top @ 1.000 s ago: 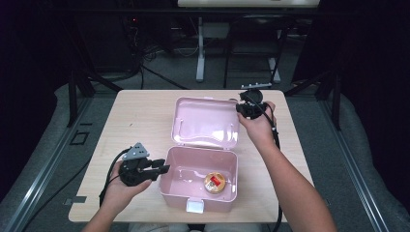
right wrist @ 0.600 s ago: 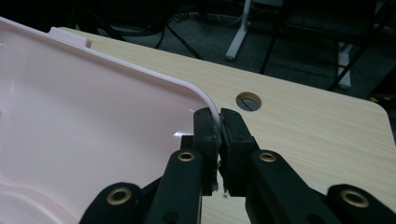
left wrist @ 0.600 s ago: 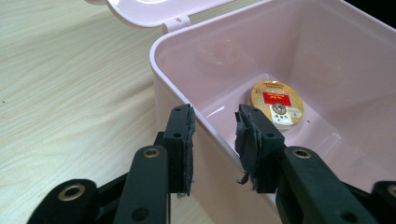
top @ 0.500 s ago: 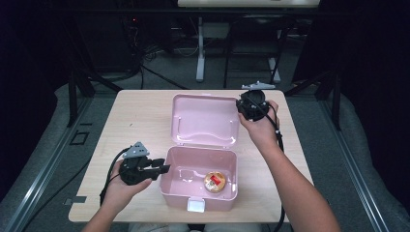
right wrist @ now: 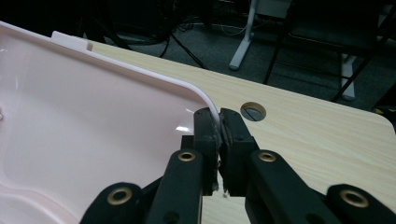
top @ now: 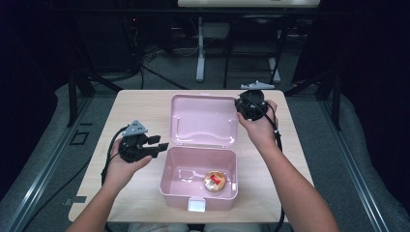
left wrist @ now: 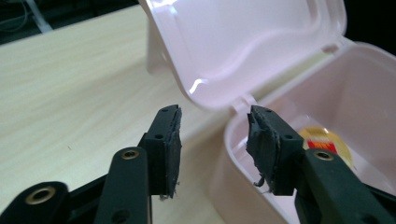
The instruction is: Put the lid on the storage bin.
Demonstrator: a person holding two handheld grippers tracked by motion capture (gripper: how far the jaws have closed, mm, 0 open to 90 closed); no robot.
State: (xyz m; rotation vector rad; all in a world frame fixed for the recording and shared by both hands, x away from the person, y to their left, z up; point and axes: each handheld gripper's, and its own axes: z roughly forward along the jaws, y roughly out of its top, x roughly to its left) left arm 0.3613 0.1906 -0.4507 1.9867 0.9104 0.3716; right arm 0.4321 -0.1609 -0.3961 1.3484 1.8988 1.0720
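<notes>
- The light wooden table [top: 140,108] carries everything; a round cable hole [right wrist: 252,111] is cut into its top near the far right corner.
- A pink plastic box [top: 199,193] sits at the table's near middle, its front latch tab [top: 196,206] facing the person.
- The box's hinged lid [top: 203,118] stands open, leaning back toward the far side of the table, its inside facing up and forward.
- The right gripper [top: 247,107] is at the lid's far right corner. In the right gripper view its jaws are pressed together on the thin lid rim [right wrist: 208,105], pinching it.
- The left gripper [top: 157,144] hangs just left of the box, beside its rear left corner. Its jaws are spread and have just been opening; in the left gripper view [left wrist: 215,140] the box's corner rim shows past the gap, and neither pad touches it.
- A small round sweet in clear wrap with a red label [top: 214,180] lies on the box floor, toward the right front.
</notes>
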